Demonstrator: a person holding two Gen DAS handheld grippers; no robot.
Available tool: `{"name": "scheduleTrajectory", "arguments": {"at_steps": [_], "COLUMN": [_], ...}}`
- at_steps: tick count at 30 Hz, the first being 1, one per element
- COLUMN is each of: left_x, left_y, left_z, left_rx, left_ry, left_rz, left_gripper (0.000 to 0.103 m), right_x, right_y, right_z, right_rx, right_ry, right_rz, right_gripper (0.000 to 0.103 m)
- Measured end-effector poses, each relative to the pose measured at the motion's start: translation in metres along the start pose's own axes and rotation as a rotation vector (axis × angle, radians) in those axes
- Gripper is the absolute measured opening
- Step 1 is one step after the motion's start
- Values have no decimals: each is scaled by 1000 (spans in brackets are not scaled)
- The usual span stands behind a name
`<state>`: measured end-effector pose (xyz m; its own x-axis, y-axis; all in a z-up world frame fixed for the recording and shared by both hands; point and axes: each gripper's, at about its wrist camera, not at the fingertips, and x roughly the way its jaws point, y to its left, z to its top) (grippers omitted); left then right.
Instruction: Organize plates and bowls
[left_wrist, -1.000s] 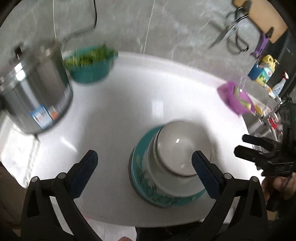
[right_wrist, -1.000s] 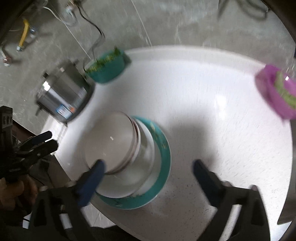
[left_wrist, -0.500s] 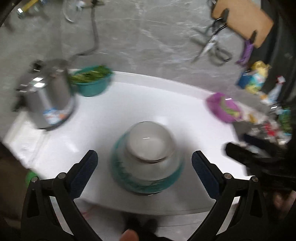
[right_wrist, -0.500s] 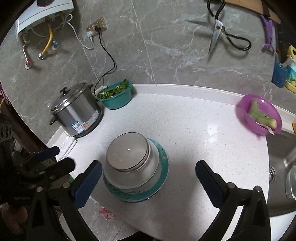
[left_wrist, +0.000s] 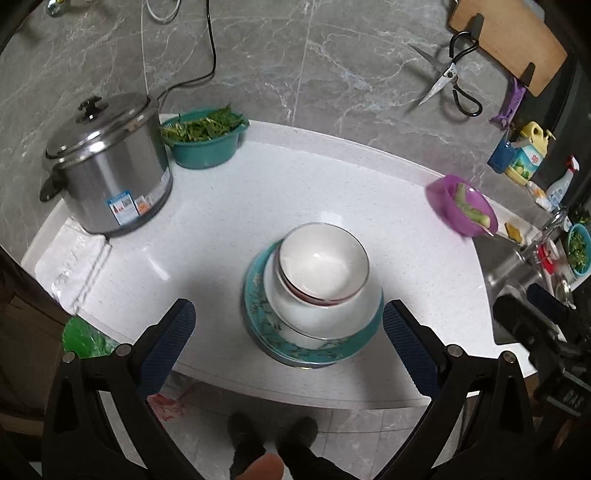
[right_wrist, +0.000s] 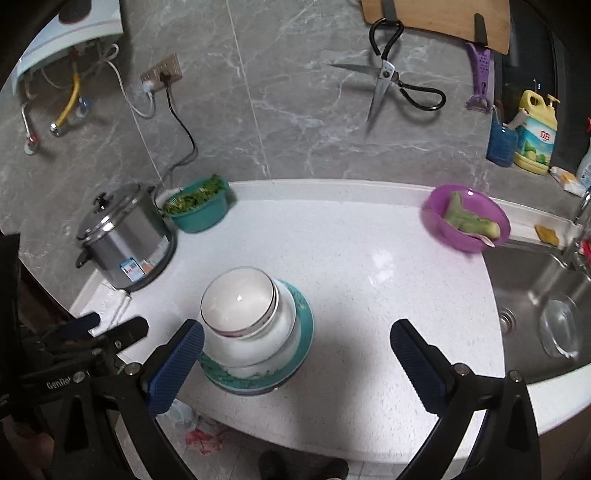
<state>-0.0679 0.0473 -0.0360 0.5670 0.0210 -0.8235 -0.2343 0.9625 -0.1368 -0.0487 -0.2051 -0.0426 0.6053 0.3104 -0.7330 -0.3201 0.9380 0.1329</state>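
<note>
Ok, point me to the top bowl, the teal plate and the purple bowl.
top bowl (left_wrist: 323, 262), left wrist view, inner bottom.
teal plate (left_wrist: 314, 352), left wrist view, front rim.
purple bowl (right_wrist: 436, 218), right wrist view, left outer wall.

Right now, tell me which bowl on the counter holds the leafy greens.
The teal bowl beside the steel pot. The purple bowl holds pale green chunks; the stacked white bowls are empty.

Both grippers are pulling back and up from the stack of bowls (left_wrist: 321, 273) on the teal plate (left_wrist: 314, 350). The left gripper (left_wrist: 288, 347) is widening its view to take in floor and shoes (left_wrist: 273, 435), while the right gripper (right_wrist: 295, 362) is bringing the sink (right_wrist: 543, 295) into sight.
</note>
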Motion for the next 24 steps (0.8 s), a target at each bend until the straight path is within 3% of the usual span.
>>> {"name": "scheduleTrajectory", "arguments": {"at_steps": [12, 24], "left_x": [-9, -5], "left_y": [14, 5], "left_z": [17, 18], "left_rx": [55, 89], "left_ry": [-12, -9], "left_rz": [10, 47], "left_gripper": [103, 103], "right_x": [-4, 1], "right_y": [18, 19], "right_z": [-1, -1], "right_rx": [57, 70], "right_ry": [28, 46], "right_rz": [-141, -169], "right_gripper": [103, 103]}}
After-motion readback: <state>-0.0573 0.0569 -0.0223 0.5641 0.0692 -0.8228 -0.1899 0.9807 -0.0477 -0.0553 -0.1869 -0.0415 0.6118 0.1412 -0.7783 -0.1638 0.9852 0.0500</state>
